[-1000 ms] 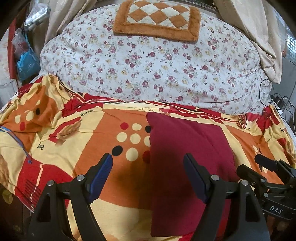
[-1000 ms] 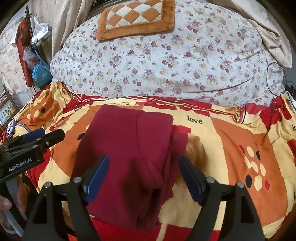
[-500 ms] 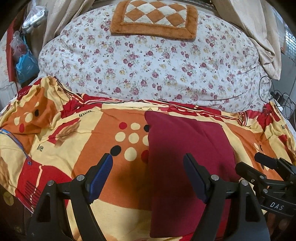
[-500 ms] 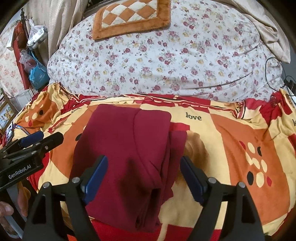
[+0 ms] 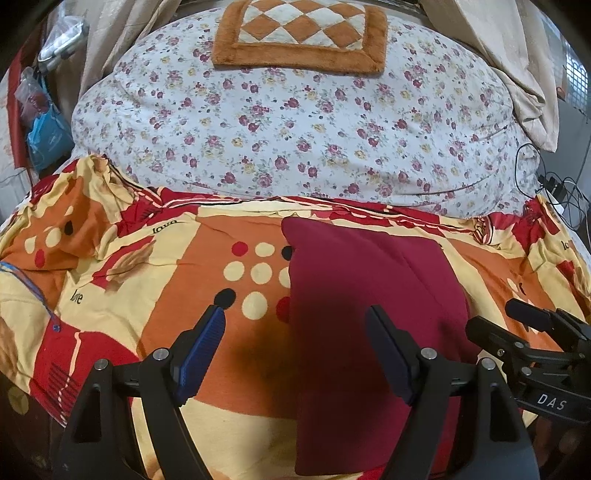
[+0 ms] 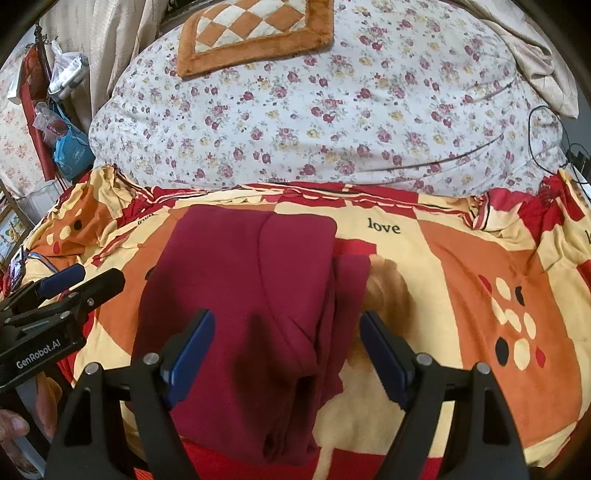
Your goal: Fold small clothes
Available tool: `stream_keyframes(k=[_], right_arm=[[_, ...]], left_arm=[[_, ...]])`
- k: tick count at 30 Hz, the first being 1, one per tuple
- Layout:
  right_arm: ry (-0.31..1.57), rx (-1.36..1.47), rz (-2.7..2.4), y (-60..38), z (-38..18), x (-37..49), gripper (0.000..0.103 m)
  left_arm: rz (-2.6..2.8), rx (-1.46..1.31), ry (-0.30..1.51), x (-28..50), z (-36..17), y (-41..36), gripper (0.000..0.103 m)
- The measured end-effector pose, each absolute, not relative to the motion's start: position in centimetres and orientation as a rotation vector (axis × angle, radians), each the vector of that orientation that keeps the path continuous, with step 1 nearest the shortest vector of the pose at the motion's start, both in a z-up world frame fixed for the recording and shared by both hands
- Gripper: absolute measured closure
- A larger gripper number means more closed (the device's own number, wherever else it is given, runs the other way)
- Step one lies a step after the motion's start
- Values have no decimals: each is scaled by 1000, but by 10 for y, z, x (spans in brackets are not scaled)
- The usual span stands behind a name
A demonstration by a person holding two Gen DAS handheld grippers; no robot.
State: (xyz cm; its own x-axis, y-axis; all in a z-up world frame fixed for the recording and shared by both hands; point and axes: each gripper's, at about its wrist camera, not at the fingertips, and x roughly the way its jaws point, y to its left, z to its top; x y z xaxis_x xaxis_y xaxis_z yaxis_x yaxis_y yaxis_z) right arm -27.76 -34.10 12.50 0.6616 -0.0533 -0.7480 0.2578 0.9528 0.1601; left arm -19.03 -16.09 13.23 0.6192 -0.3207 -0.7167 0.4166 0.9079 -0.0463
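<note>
A folded dark red garment (image 5: 369, 295) lies flat on the patterned orange, red and yellow bedsheet (image 5: 147, 280). My left gripper (image 5: 295, 332) hovers open over its left edge, blue pads wide apart and holding nothing. In the right wrist view the same garment (image 6: 251, 295) shows its layered fold edge on the right side. My right gripper (image 6: 286, 336) stands open above it, nothing pinched between the pads. Each gripper appears at the edge of the other's view: the right one (image 5: 524, 332) and the left one (image 6: 74, 284).
A big floral duvet (image 5: 295, 122) is heaped behind the sheet, with an orange checkered mat (image 5: 303, 33) on top. Black cables (image 5: 554, 184) lie at the right edge. Bags hang at the far left (image 6: 70, 147). A person's fingers (image 6: 14, 424) show at the lower left.
</note>
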Motion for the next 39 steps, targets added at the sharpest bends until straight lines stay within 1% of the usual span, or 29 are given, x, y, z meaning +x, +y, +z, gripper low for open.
stream_keyframes(k=[39], right_arm=[[859, 295, -205, -348, 112, -266, 18]], left_arm=[[-422, 142, 828, -180, 115, -163, 33]])
